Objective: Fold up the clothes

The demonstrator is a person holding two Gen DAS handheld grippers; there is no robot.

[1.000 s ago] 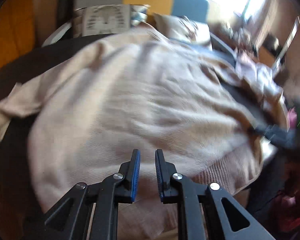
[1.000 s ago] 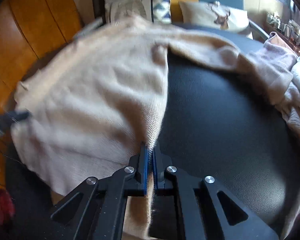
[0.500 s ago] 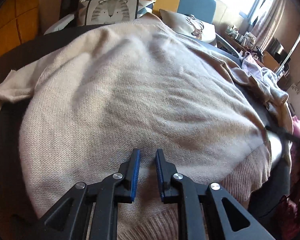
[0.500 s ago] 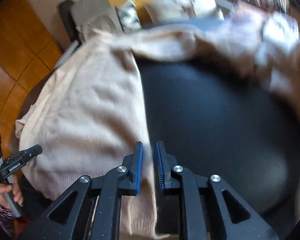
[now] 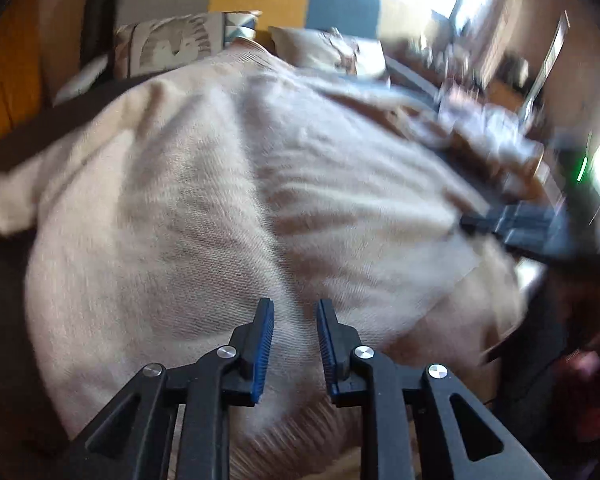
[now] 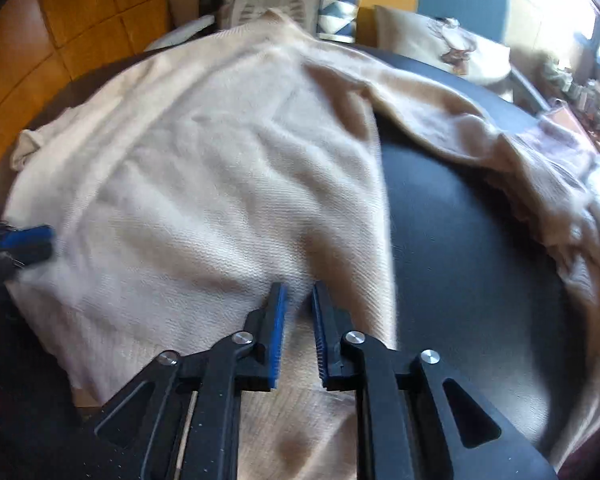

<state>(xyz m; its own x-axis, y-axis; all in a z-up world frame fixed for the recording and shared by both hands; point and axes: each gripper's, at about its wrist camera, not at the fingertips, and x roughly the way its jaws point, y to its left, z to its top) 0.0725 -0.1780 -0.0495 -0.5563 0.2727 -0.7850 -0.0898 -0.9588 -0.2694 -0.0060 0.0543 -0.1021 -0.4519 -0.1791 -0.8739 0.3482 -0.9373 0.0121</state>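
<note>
A beige knit sweater [image 5: 228, 200] lies spread flat on a black table [image 6: 460, 272], its ribbed hem toward me. My left gripper [image 5: 294, 308] hovers open just above the hem with nothing between its fingers. The right gripper [image 6: 298, 290] is open too, over the sweater's [image 6: 220, 184] right side edge near the hem. One sleeve [image 6: 460, 120] stretches off to the right across the table. In the left wrist view the right gripper [image 5: 540, 228] shows blurred at the sweater's right edge. In the right wrist view the left gripper [image 6: 24, 240] shows at the far left edge.
A pile of other pale clothes [image 6: 580, 184] lies at the table's right side. Patterned cushions [image 6: 292, 4] rest on a sofa behind the table. A wooden floor [image 6: 40, 40] shows to the left.
The right gripper has let go of the sweater's side edge and opened, then moved left over the fabric. The left gripper stayed open, shifting slightly over the hem.
</note>
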